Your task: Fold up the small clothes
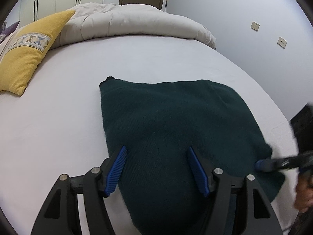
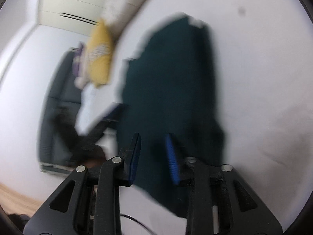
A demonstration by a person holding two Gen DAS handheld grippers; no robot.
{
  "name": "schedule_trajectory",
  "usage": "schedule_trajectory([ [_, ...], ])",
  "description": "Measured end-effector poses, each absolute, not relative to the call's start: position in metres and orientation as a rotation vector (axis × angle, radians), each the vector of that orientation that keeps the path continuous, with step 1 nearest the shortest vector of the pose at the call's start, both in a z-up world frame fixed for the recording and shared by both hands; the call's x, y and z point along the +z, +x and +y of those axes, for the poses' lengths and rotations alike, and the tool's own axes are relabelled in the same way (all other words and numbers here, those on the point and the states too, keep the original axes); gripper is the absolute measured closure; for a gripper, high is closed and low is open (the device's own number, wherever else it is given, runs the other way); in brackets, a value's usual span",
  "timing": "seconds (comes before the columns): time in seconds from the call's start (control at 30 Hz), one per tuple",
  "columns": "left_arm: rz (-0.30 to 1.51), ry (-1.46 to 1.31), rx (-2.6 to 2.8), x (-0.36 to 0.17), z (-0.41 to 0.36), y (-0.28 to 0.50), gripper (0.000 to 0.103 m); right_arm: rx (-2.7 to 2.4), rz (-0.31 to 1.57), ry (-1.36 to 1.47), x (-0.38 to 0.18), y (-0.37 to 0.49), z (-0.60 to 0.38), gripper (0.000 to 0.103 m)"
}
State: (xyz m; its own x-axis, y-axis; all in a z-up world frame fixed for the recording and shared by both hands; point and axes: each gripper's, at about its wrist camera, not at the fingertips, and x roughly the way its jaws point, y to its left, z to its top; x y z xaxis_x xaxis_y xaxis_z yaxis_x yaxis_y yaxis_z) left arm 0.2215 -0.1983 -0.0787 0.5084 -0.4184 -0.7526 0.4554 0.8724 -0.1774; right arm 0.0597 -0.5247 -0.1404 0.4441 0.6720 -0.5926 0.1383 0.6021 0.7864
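Note:
A dark green knitted garment [image 1: 176, 121] lies flat on the white bed sheet [image 1: 58, 107]. My left gripper [image 1: 156, 150] hovers over its near part with the jaws wide open and nothing between them. My right gripper [image 1: 262, 164] shows blurred at the garment's right edge in the left wrist view. In the blurred right wrist view the right gripper [image 2: 153, 139] is open just above the garment [image 2: 170, 82], with cloth showing between the blue pads but not pinched.
A yellow cushion [image 1: 27, 56] lies at the left of the bed. A rumpled beige duvet [image 1: 133, 23] lies across the far end. A grey wall with two sockets [image 1: 255, 26] runs along the right. A dark sofa [image 2: 56, 107] stands beyond the bed.

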Motion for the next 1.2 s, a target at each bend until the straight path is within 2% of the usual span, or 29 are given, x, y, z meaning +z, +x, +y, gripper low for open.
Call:
schedule_trajectory([
  [0.03, 0.892, 0.042, -0.526, -0.077, -0.197, 0.220, 0.036, 0.387, 1.076, 0.921, -0.149, 0.055, -0.531, 0.103],
  [0.23, 0.810, -0.018, -0.535, -0.049, -0.188, 0.209, 0.038, 0.358, 1.016, 0.953, -0.165, 0.016, -0.551, 0.103],
  [0.33, 0.837, 0.013, -0.563, -0.054, -0.196, 0.207, 0.038, 0.311, 1.006, 0.914, -0.149, 0.003, -0.554, 0.103],
  [0.37, 0.848, 0.033, -0.564, -0.060, -0.199, 0.205, 0.038, 0.300, 0.987, 0.903, -0.142, -0.003, -0.552, 0.088],
  [0.47, 0.869, 0.031, -0.552, -0.073, -0.200, 0.202, 0.038, 0.259, 0.929, 0.899, -0.115, -0.016, -0.554, 0.068],
  [0.67, 0.865, 0.033, -0.550, -0.072, -0.201, 0.198, 0.038, 0.261, 1.018, 0.851, -0.116, -0.004, -0.531, 0.068],
  [0.73, 0.864, 0.048, -0.549, -0.073, -0.201, 0.197, 0.037, 0.274, 1.025, 0.826, -0.118, -0.002, -0.522, 0.072],
  [0.77, 0.864, 0.050, -0.547, -0.074, -0.202, 0.197, 0.037, 0.265, 1.042, 0.785, -0.118, 0.000, -0.517, 0.083],
  [0.8, 0.864, 0.049, -0.546, -0.075, -0.202, 0.197, 0.037, 0.247, 1.060, 0.747, -0.121, -0.002, -0.512, 0.090],
  [0.83, 0.864, 0.047, -0.545, -0.074, -0.202, 0.196, 0.037, 0.222, 1.073, 0.720, -0.120, -0.001, -0.510, 0.092],
  [0.97, 0.829, 0.043, -0.572, -0.063, -0.206, 0.188, 0.037, 0.173, 1.034, 0.755, -0.113, 0.001, -0.521, 0.094],
  [1.1, 0.848, 0.094, -0.560, -0.075, -0.216, 0.195, 0.037, 0.208, 1.008, 0.928, -0.163, -0.012, -0.539, 0.094],
  [1.2, 0.839, 0.088, -0.557, -0.078, -0.215, 0.197, 0.035, 0.214, 1.023, 0.889, -0.155, -0.010, -0.536, 0.092],
])
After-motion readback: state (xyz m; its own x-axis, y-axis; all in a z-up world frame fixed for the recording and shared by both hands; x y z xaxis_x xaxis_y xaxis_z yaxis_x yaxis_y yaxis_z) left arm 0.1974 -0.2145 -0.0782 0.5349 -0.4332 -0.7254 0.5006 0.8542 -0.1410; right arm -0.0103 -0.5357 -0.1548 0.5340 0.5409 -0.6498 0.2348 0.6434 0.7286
